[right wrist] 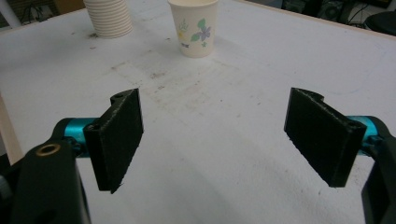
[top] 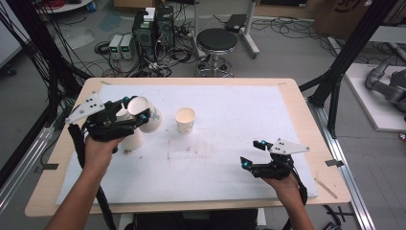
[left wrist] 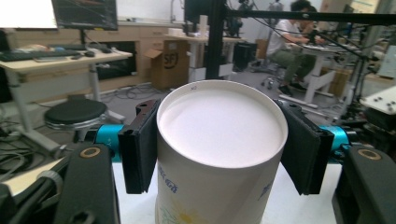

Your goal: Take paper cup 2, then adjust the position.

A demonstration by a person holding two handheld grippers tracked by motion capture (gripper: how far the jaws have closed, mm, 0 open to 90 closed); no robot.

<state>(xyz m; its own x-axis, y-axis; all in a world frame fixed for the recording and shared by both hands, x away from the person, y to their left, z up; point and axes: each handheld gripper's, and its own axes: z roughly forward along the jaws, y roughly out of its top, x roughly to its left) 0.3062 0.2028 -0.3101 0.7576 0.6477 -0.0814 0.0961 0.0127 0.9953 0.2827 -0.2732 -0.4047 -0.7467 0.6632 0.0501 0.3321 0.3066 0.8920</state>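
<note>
Left gripper (top: 128,111) is pinching a cup (top: 146,114) between its jaws, above the desk (top: 287,91) just left of the standing cup (top: 185,120). Held cup is tilting, long axis slanted, mouth facing the gripper's camera. Stack (top: 131,139) is sitting below it on the white sheet (top: 230,158). Right gripper (top: 253,153) is idling near the front edge, jaws spread. Right gripper view is showing the standing cup's flower print; floor cables and a stool (top: 217,40) are lying beyond the desk.

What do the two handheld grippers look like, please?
Each black claw, left and right, has flat black foam-like pads, turquoise metal joints and a pale grey three-cornered plate. A black cable trails from the left one.
</note>
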